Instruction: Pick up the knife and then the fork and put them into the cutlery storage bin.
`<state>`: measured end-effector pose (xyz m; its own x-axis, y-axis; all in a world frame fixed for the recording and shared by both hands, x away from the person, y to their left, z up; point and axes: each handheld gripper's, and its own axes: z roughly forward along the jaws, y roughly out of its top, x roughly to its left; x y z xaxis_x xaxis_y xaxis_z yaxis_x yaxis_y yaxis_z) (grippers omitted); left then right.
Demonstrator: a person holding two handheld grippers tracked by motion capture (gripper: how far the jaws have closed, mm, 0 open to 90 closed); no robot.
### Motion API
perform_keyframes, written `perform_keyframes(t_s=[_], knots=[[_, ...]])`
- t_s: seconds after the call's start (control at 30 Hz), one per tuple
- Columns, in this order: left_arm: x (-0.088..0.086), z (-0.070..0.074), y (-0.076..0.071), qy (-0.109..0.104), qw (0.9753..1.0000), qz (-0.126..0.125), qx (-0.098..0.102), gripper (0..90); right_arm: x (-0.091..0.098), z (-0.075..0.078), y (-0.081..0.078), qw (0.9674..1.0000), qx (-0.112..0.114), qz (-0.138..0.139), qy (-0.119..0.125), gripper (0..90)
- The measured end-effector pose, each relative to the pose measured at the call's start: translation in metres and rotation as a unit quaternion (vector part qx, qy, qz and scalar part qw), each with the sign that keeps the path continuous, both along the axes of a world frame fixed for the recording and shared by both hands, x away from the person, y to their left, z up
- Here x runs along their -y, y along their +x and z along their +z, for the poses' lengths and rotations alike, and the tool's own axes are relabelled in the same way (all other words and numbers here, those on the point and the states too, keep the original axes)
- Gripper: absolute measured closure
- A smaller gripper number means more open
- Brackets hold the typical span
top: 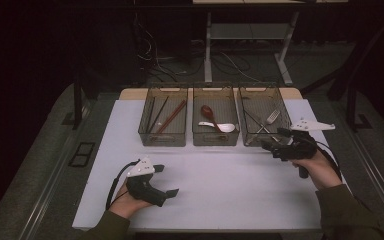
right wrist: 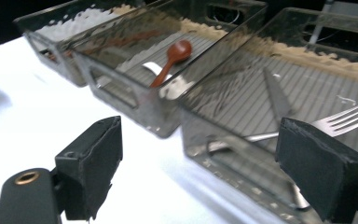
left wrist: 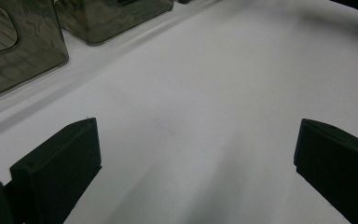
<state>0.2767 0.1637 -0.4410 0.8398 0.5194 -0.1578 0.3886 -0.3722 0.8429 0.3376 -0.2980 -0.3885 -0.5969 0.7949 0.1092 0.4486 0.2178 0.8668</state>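
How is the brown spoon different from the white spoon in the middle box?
The brown spoon is dark reddish-brown; the white spoon is pale. The brown spoon lies farther back, running front to back; the white spoon lies nearer the front, turned crosswise. Both lie flat in the middle bin.

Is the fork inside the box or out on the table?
Inside. The fork lies flat on the bottom of the see-through box, beside a knife; the box's walls stand around both.

Black tools [top: 272,140], grey plates, olive sleeves [top: 347,212]
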Motion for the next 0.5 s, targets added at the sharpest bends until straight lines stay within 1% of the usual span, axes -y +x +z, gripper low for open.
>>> perform_keyframes(t_s=[0.07, 0.13, 0.2, 0.37, 0.5], knots=[[0.000, 0.000, 0.000, 0.000, 1.0000, -0.001, 0.000, 0.0, -0.002, -0.004, -0.004, 1.0000, -0.002, 0.005, 0.002, 14.7], [0.000, 0.000, 0.000, 0.000, 1.0000, 0.000, 0.000, 0.0, -0.005, -0.007, -0.008, 0.9999, -0.009, 0.012, 0.003, 14.7], [0.000, 0.000, 0.000, 0.000, 1.0000, 0.000, 0.001, 0.0, -0.007, -0.011, -0.012, 0.9998, -0.010, 0.017, -0.001, 14.7], [0.000, 0.001, 0.000, -0.001, 1.0000, -0.002, 0.003, 0.0, -0.011, -0.021, -0.025, 0.9996, -0.011, 0.027, 0.000, 14.7], [0.000, 0.001, 0.000, -0.001, 1.0000, -0.003, 0.003, 0.0, -0.011, -0.030, -0.035, 0.9991, -0.021, 0.036, -0.003, 14.6]])
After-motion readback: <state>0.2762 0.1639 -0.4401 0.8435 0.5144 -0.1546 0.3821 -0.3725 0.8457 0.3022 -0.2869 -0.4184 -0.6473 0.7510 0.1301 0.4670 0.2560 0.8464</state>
